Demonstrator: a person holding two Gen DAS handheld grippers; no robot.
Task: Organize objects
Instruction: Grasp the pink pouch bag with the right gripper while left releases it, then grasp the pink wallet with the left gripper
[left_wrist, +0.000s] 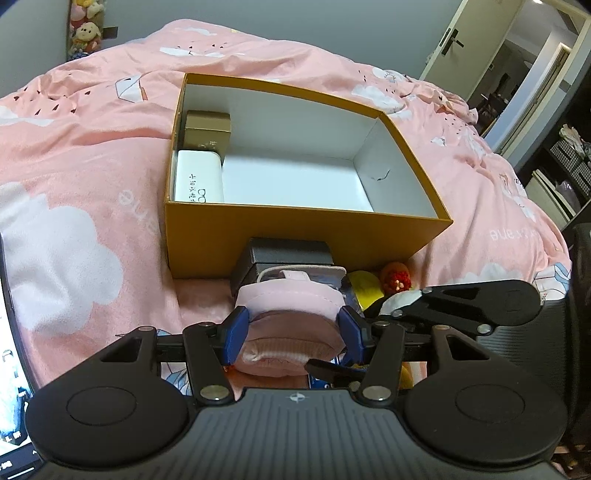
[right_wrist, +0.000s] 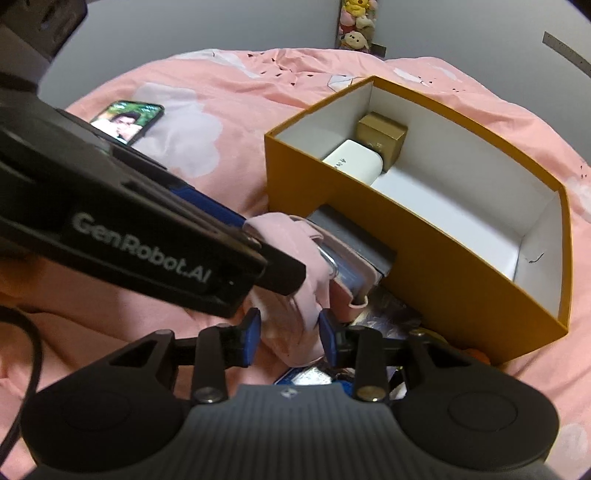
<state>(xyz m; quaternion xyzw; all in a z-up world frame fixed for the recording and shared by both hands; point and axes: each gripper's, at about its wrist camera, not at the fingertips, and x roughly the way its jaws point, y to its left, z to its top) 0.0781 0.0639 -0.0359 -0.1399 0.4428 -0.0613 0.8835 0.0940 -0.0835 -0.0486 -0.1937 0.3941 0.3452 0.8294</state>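
Gripping a pink pouch (left_wrist: 291, 332) by its two sides, the left gripper (left_wrist: 291, 334) holds it just before the orange box (left_wrist: 280, 240), long axis lying across the jaws. The right gripper (right_wrist: 290, 332) closes on the pouch's near edge. Inside the box: one gold carton (left_wrist: 208, 132) and one white case (left_wrist: 197, 179), both at the left end. One phone (right_wrist: 127, 121) lies on the bedspread (left_wrist: 92, 147).

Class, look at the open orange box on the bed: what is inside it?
Inside the orange box a small gold box and a white case sit together at one end; the rest of the white floor is bare. The near wall hides part of the white case.
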